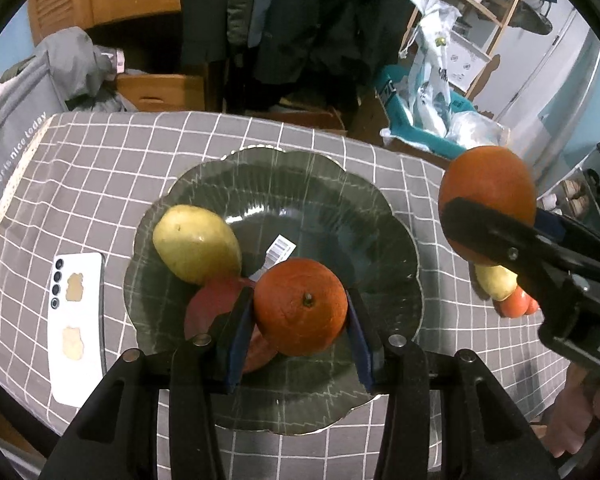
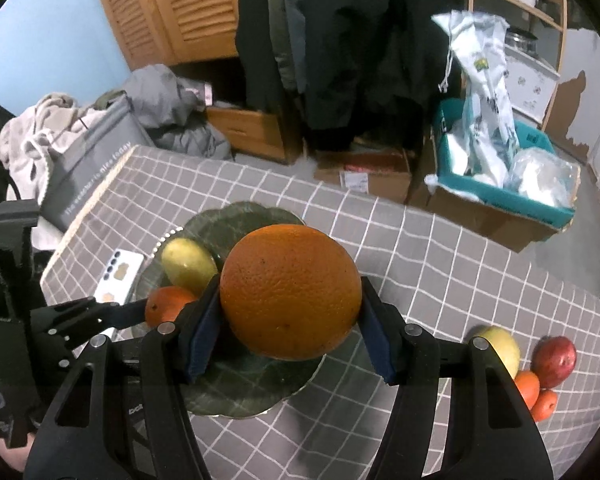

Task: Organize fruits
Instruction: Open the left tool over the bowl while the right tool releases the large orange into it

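Left gripper [image 1: 300, 312] is clamped on a small round orange with its stem up [image 1: 300, 306], held low over the dark green scalloped glass plate [image 1: 340, 184], evidently for release beside the yellow-green pear [image 1: 196, 242] and red apple [image 1: 210, 308] already there. Right gripper [image 2: 290, 300] grips a larger orange [image 2: 290, 292] above the plate's near edge, probably queued next. Remaining loose fruits [image 2: 540, 368] wait on the grey checked tablecloth [image 2: 420, 240].
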